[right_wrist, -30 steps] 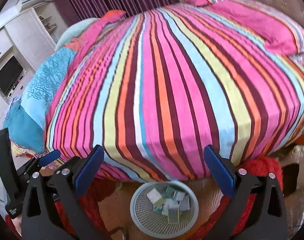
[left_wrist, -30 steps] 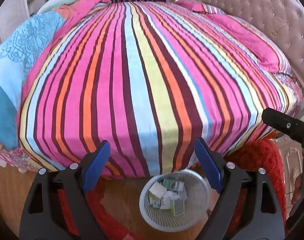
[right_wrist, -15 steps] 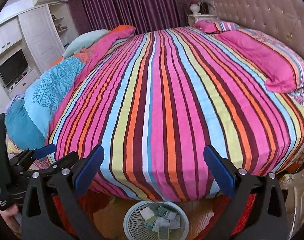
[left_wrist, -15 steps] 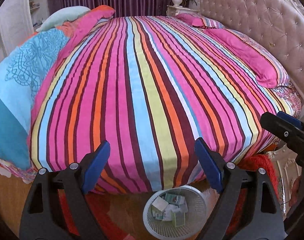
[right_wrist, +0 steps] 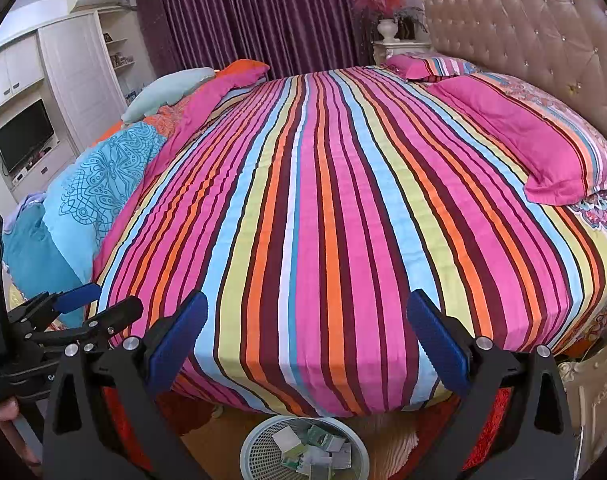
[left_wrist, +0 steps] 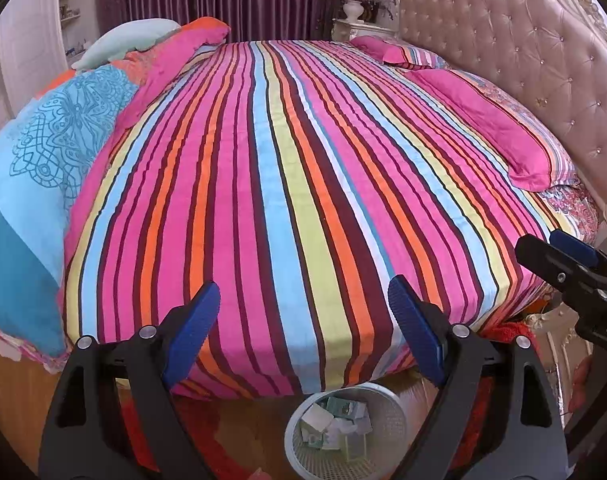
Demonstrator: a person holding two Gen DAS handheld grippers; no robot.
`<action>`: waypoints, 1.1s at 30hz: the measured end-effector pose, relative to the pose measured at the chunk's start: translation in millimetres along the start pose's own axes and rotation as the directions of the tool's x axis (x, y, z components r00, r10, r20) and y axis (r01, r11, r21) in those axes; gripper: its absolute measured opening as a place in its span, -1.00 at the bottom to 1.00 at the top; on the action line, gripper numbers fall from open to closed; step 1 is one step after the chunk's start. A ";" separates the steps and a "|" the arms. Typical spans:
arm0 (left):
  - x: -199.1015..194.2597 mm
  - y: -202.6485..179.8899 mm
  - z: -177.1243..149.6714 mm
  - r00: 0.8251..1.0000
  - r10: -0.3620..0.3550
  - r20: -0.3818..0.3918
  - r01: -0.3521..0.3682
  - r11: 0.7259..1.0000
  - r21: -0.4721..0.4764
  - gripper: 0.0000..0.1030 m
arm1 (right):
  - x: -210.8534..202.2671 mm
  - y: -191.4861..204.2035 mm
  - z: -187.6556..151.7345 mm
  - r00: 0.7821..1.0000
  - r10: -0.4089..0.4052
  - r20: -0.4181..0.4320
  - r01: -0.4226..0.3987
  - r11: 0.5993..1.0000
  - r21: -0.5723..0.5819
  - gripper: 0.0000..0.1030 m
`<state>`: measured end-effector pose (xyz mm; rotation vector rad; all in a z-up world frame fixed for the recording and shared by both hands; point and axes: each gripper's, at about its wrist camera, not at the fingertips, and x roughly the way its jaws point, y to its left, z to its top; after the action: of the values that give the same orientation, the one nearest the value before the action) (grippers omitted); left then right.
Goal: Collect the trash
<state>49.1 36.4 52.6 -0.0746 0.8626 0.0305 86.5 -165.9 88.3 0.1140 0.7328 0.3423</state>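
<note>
Writing unreadable on packets (left_wrist: 339,408) in basket (left_wrist: 387,400); both grippers empty, fingers spread.

We are holding our left black two-finger gripper with blue ribbed pads (left_wrist: 303,320) level, its jaws standing wide apart with nothing between them. Our right black two-finger gripper with blue ribbed pads (right_wrist: 307,328) is sitting just to the right of it, pointing the same way, jaws equally spread and gripping nothing. Each one is showing at the edge of the other's view.
</note>
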 end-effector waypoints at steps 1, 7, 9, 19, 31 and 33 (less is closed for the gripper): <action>0.0 0.1 0.1 1.000 -0.002 -0.001 0.002 1.000 -0.002 0.63 | 0.5 0.5 0.2 1.000 0.001 -0.003 -0.001 1.000 -0.001 0.85; -0.1 0.8 0.8 1.000 0.004 -0.002 -0.004 1.000 -0.003 0.63 | 0.4 2.2 0.7 1.000 -0.002 -0.004 0.002 1.000 -0.007 0.85; -0.1 0.8 0.8 1.000 0.004 -0.002 -0.004 1.000 -0.003 0.63 | -0.2 2.2 0.7 1.000 -0.003 -0.006 0.003 1.000 -0.008 0.85; -1.4 0.2 -0.2 1.000 0.015 -0.001 -0.015 1.000 0.003 0.63 | -2.9 0.9 0.6 1.000 -0.005 0.002 0.005 1.000 -0.010 0.85; 0.5 1.5 -1.5 1.000 0.023 -0.019 -0.023 1.000 0.004 0.63 | -3.2 1.4 1.2 1.000 -0.010 0.004 0.010 1.000 -0.008 0.85; 1.3 1.0 -1.7 0.999 0.026 -0.024 -0.026 1.000 0.004 0.63 | -2.5 1.1 1.1 1.000 -0.009 0.000 0.009 1.000 -0.005 0.85</action>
<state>48.7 37.3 50.5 -0.0606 0.8872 0.0522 85.2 -165.7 91.0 0.1057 0.7324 0.3352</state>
